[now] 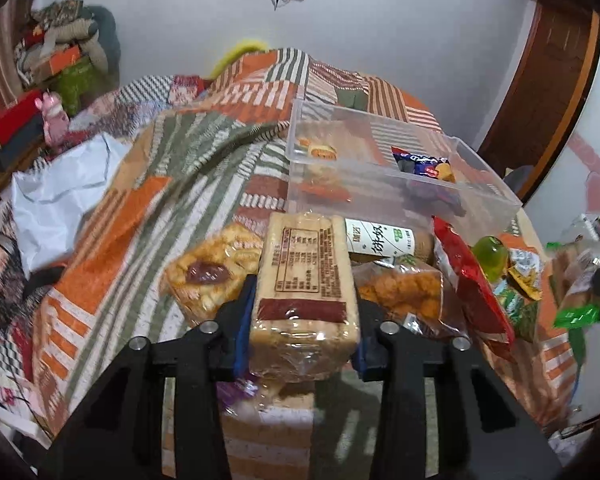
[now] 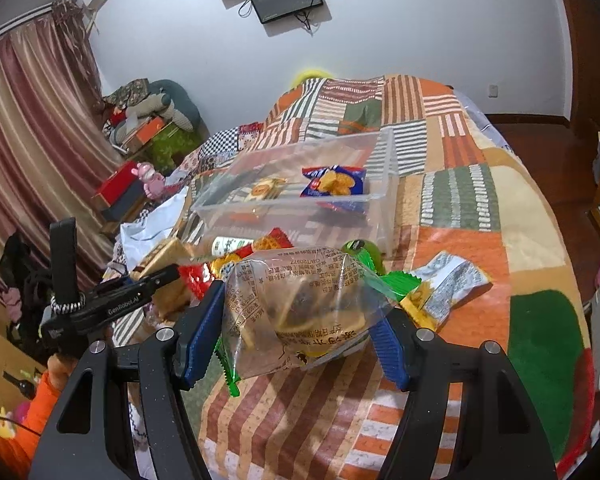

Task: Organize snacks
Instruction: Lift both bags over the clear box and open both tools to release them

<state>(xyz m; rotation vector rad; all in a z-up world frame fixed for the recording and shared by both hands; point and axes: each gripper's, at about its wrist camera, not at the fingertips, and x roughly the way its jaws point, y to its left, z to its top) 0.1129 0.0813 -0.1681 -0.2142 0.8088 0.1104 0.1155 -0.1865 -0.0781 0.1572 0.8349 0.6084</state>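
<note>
Both tools are clamping wrappers: the left tool [image 1: 300, 320] is squeezing a biscuit pack [image 1: 305, 292], the right tool [image 2: 296, 332] is pinching a slack clear pastry bag [image 2: 300, 312], risking crushing or slippage short of the clear bin [image 2: 300, 184].

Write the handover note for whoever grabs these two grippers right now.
Left gripper: shut on a tan cracker pack, held above the snack pile.
Right gripper: shut on a clear pastry bag with green ends, also lifted.
Clear bin sits on the patchwork blanket beyond the pile; it holds a blue packet and a small orange-labelled packet.
Done: two snacks binned.
Left: drop both held packs in, then the red bag, green jelly cup and the rest.
</note>
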